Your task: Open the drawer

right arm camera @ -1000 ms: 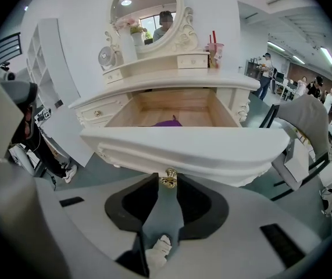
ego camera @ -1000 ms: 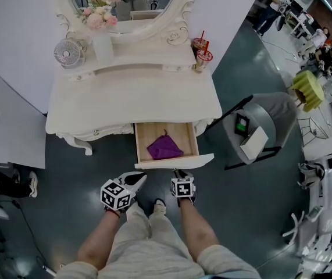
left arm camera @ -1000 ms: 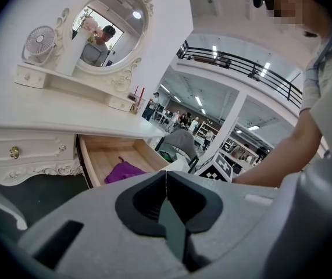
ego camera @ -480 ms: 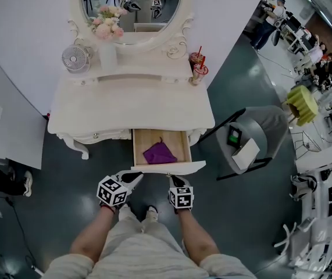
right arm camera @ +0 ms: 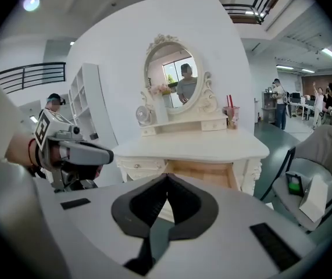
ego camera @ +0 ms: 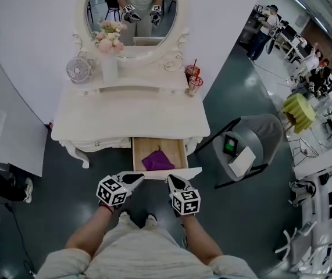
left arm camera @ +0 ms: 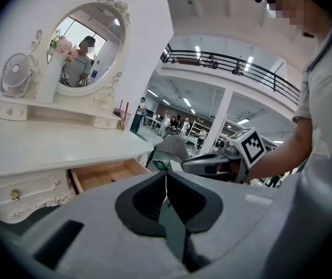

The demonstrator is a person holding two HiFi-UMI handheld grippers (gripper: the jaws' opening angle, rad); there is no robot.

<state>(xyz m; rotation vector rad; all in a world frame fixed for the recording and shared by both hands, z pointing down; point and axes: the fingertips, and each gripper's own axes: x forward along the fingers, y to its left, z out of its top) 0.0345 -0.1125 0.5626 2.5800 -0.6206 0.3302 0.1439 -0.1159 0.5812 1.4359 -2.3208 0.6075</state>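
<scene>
The drawer point(ego camera: 184, 171) stands pulled out from the right half of the white dressing table point(ego camera: 96, 118), below its near edge, with a purple cloth point(ego camera: 158, 160) lying on its wooden floor. Its slide runs near to far, straight toward the person. Its white front panel lies left to right across that line.

Both grippers sit on the near side of that panel and point away from the person, toward it. In the head view the left gripper point(ego camera: 140, 176) has its tips by the panel's left end. The right gripper point(ego camera: 172, 178) has its tips just beside the panel's middle, so it looks the better placed of the two. Whether either touches the panel I cannot tell.

In the left gripper view the open drawer point(left arm camera: 104, 174) lies ahead and to the left of the left gripper point(left arm camera: 166, 182), whose jaws are pressed together with nothing between them. In the right gripper view the drawer point(right arm camera: 206, 173) lies straight ahead, just past the right gripper point(right arm camera: 166, 179). Its jaws have just been closing and now meet, empty.

The drawer looks open about as far as the task asks. Any further pull would have to run straight toward the person along the slide, and the jaws would first have to part to take hold of the front panel
</scene>
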